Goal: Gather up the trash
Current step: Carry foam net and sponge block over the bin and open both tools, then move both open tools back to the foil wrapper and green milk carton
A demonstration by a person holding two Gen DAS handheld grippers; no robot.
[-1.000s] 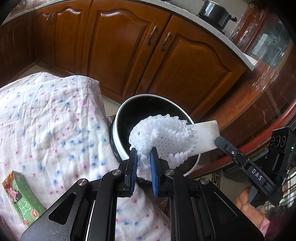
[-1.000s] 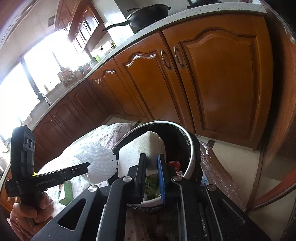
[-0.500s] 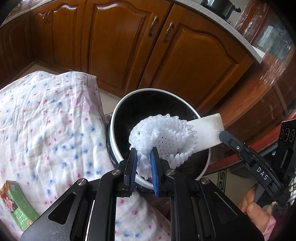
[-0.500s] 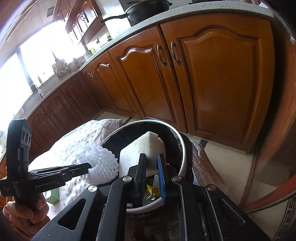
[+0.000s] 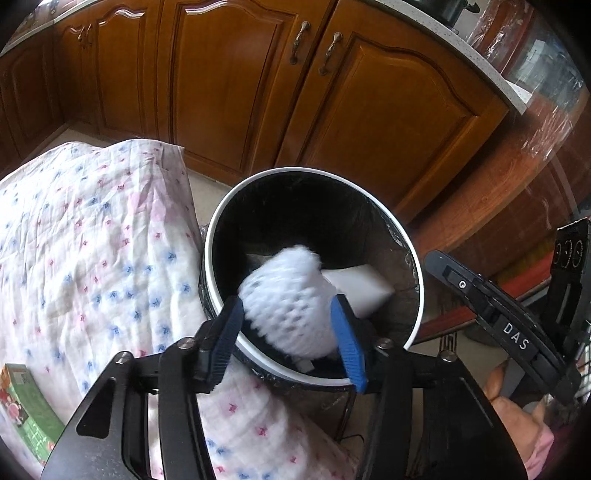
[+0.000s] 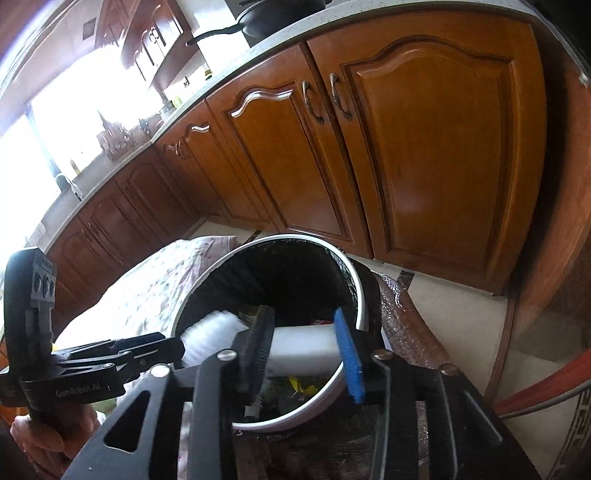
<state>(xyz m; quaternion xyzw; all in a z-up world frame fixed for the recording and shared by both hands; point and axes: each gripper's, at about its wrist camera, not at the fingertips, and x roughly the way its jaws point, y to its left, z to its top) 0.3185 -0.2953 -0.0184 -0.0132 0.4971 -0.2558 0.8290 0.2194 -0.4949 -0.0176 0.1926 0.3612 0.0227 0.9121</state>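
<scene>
A round trash bin (image 5: 218, 236) with a white rim and black liner stands beside a cloth-covered table. My left gripper (image 5: 288, 339) is open over the bin's near rim; a white foam net (image 5: 288, 299), blurred, is loose between its jaws and dropping into the bin. A white foam block (image 5: 360, 286) lies inside the bin. My right gripper (image 6: 306, 350) is open above the bin (image 6: 360, 295); the foam block (image 6: 303, 349) is loose between its jaws. The net also shows in the right wrist view (image 6: 212, 332). Other trash lies at the bin's bottom.
A table under a white cloth with pink and blue flowers (image 5: 92, 240) is left of the bin. A green carton (image 5: 26, 410) lies on it at the near left. Brown cabinet doors (image 5: 229, 85) stand behind the bin. A pan (image 6: 280, 18) sits on the counter.
Both grippers have opened. The foam net has left the left jaws and the foam block has left the right jaws; both have dropped lower into the bin.
</scene>
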